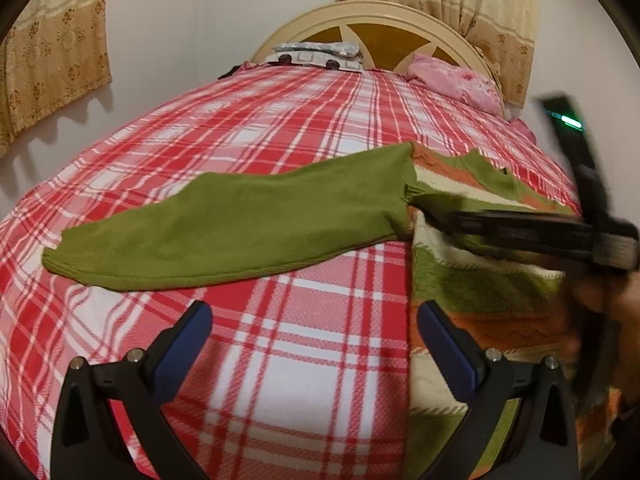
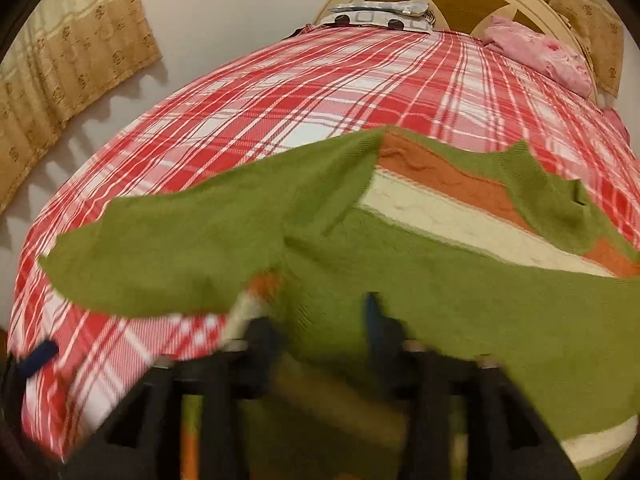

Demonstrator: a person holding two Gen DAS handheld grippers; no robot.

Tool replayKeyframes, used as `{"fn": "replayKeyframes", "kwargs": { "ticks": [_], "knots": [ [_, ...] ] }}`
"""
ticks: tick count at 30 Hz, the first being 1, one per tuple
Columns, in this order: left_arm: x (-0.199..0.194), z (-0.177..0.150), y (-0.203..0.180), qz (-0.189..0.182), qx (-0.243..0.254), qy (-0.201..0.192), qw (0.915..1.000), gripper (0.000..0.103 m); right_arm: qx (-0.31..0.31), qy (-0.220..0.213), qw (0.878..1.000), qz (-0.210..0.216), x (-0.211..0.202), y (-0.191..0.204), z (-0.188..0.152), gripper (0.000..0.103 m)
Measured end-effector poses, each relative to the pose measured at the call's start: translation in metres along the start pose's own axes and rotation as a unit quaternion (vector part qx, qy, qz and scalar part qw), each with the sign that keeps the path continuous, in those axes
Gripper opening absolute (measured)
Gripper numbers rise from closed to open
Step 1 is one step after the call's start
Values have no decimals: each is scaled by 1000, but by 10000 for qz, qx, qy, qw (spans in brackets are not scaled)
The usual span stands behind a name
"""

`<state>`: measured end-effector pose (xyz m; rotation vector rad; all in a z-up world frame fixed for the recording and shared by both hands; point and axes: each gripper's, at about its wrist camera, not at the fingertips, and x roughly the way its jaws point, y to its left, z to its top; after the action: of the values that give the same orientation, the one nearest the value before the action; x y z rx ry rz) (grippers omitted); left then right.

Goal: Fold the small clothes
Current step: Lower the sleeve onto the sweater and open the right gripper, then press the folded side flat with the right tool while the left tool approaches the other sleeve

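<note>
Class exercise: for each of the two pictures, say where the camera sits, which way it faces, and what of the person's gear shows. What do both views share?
Left wrist: on the left gripper, facing up the bed toward the headboard; its open fingers and the right gripper show.
Right wrist: on the right gripper, low over the sweater; fabric lies between its blurred fingers.
Shared: sweater, plaid bedspread, headboard, pink pillow.

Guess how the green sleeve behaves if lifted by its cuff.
Likely floppy: the sleeve lies flat and follows the bed. Probably light, being thin knit. It may tug the sweater along, since they are joined.
</note>
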<state>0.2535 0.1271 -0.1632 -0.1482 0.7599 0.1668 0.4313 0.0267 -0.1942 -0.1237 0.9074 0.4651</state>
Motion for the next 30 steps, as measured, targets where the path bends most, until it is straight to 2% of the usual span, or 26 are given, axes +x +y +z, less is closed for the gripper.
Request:
{"fn": "replayKeyframes", "kwargs": {
  "ticks": [2, 4, 9, 12, 15, 16, 17, 19, 22, 24, 26, 27, 30],
  "knots": [
    [-1, -1, 6, 51, -21, -4, 10000, 103, 33, -113, 9997, -190, -19, -22, -9, 56],
    [-1, -1, 11, 98, -47, 7, 9999, 103, 255, -209, 9983, -479, -40, -60, -18, 56],
    [1, -1, 23, 262, -98, 44, 9996, 103, 1253, -147, 9852, -1163, -80, -179, -47, 56],
    [1, 0, 31, 303, -230, 96, 9992, 103, 1656, 37, 9770, -1342, -89, -227, -71, 56],
    [2, 0, 41, 304, -468, 184, 9983, 103, 1917, 295, 9710, -1395, -89, -257, -93, 56],
    [3, 1, 45, 329, -544, 200, 9978, 103, 2036, 303, 9703, -1273, -88, -264, -100, 57],
    [3, 1, 49, 328, -625, 221, 9973, 103, 2162, 169, 9699, -1105, -93, -269, -105, 57],
    [2, 1, 58, 444, -699, 210, 9963, 103, 2137, 76, 9680, -1311, -103, -265, -105, 57],
    [-1, 1, 72, 578, -730, 185, 9955, 103, 1820, -509, 9691, -1586, -126, -239, -89, 57],
    [-2, 2, 81, 701, -763, 189, 9944, 103, 1407, -765, 9776, -1364, -132, -213, -72, 57],
    [-2, 2, 90, 713, -830, 196, 9938, 103, 1128, -713, 9846, -1130, -125, -199, -60, 57],
    [-2, 2, 95, 740, -865, 196, 9933, 103, 1004, -551, 9879, -1043, -114, -191, -54, 57],
    [-2, 1, 107, 891, -853, 189, 9922, 103, 1126, -173, 9861, -1213, -91, -196, -55, 57]
  ]
}}
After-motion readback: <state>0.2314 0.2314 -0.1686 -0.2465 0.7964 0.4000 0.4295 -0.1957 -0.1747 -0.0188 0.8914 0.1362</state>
